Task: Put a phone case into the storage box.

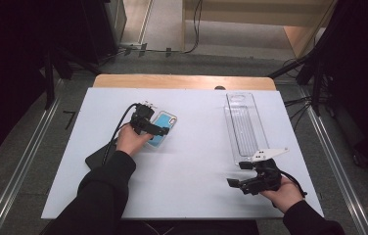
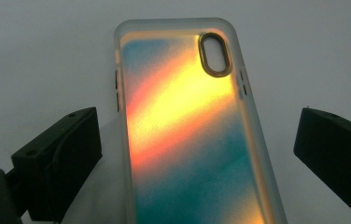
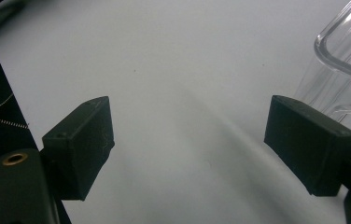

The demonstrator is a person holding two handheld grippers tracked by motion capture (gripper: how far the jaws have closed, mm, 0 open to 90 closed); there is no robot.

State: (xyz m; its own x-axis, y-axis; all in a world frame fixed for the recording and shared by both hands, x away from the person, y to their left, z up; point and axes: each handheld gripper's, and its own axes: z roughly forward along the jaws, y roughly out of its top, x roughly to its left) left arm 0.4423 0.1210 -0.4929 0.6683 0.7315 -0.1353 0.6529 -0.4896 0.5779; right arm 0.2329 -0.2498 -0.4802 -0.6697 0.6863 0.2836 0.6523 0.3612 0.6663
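Left tool (image 2: 197, 149) open, straddling iridescent phone case (image 2: 187, 130), not touching.

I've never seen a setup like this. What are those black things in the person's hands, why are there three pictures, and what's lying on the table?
A person holds a two-jaw gripper in each hand. The high view looks down from above; the other two come from cameras riding on each gripper. The left gripper hovers over a phone case with a shimmering orange and teal back, jaws open on either side, not touching it. The right gripper is open and holds nothing; beside it lies a clear plastic tray. A dark flat object lies by the left forearm on the white table.
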